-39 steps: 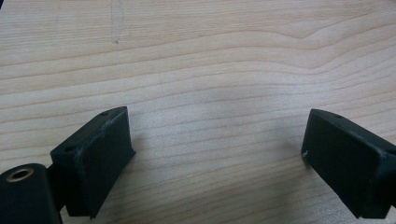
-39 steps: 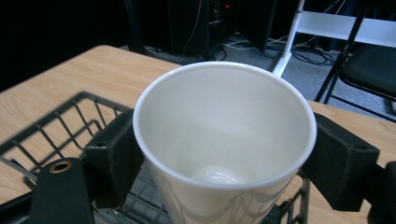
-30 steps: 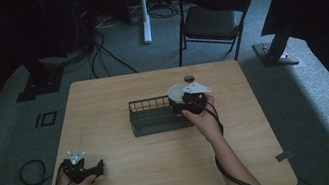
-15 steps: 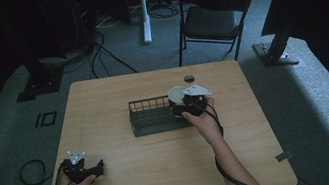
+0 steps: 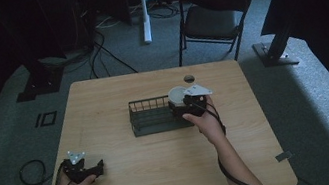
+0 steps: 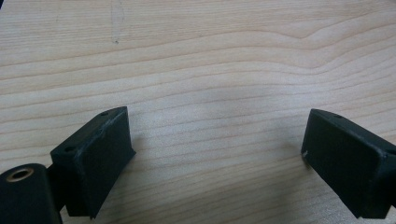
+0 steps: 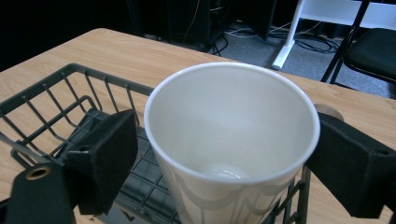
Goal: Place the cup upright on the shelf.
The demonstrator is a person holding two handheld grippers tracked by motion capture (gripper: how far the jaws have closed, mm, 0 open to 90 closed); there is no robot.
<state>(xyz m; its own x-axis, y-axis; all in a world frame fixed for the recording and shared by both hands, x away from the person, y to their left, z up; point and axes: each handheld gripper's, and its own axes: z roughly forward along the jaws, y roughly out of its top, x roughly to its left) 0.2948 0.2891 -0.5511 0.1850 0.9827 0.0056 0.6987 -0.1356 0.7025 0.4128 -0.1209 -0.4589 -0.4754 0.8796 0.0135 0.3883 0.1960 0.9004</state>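
Note:
A white paper cup (image 5: 176, 93) stands upright and empty at the right end of a dark wire basket (image 5: 149, 120) in the middle of the table. My right gripper (image 5: 186, 105) is shut on the cup from the near right side. In the right gripper view both black jaws press the cup (image 7: 229, 121) just under its rim, with the basket (image 7: 56, 116) below and to the left. Whether the cup's base touches the basket floor is hidden. My left gripper (image 5: 95, 169) rests near the table's front left corner. It is open (image 6: 215, 154) over bare wood, holding nothing.
The wooden table (image 5: 166, 173) has a round cable hole (image 5: 189, 78) just behind the cup. A black folding chair (image 5: 212, 13) stands beyond the far edge. Cables lie on the floor at the left (image 5: 31, 170).
My right gripper has drifted slightly left with the cup, over the basket's right end. The left gripper has not moved.

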